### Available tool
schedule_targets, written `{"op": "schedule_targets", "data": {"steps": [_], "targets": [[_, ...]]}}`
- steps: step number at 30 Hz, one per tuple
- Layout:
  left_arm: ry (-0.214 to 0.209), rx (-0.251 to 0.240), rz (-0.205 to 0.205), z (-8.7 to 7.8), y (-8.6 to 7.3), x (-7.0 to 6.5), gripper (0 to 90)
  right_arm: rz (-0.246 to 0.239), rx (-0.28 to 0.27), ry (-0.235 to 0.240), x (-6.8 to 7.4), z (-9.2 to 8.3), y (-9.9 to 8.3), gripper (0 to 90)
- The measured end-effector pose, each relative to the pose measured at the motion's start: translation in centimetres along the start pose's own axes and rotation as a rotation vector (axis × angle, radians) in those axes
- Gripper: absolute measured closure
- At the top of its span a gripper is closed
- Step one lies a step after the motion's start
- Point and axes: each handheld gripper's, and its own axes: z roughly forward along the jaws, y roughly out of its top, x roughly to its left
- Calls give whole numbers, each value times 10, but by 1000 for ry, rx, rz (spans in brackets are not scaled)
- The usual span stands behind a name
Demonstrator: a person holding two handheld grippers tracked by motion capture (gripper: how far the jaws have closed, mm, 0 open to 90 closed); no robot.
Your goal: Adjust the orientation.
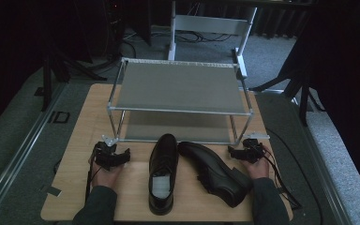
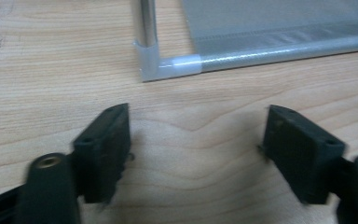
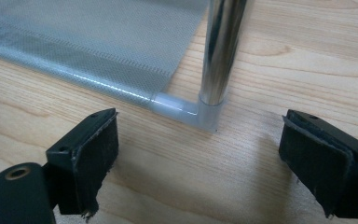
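You have 2 black leather shoes [image 1: 163, 173] side by side on the wooden table [image 1: 70, 187], before the 2-tier metal rack [image 1: 178, 89], between your left gripper [image 1: 115, 157] and right gripper [image 1: 243, 152].

two glossy black shoes [image 1: 163, 172] [image 1: 214, 172] on a pale wood-grain table [image 1: 70, 187]; at 12 o'clock a rack [image 1: 178, 86] with grey woven-mesh shelves, chrome tubes, translucent white corner joints. black fingers [image 2: 103, 149] on both grippers.
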Motion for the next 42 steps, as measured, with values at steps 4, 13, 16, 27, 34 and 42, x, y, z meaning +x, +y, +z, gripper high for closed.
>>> {"op": "schedule_targets", "data": {"steps": [4,13,16,27,34,42], "targets": [[0,3,-7,-3,-1,-1,406,0,0,1,0,0,0,119],[-86,4,47,-21,-4,-11,462,0,-4,3,-2,-3,-3,131],[-127,-3,52,-27,-6,-16,463,-4,-4,4,-2,-4,-4,132],[-221,-10,162,-52,-21,-47,481,-7,-4,6,-3,-5,-5,132],[-259,-41,243,-62,-30,-65,484,-10,-5,9,-3,-5,-5,135],[-260,-13,270,-58,-35,-73,491,-14,-5,12,-3,-5,-5,135]]}}
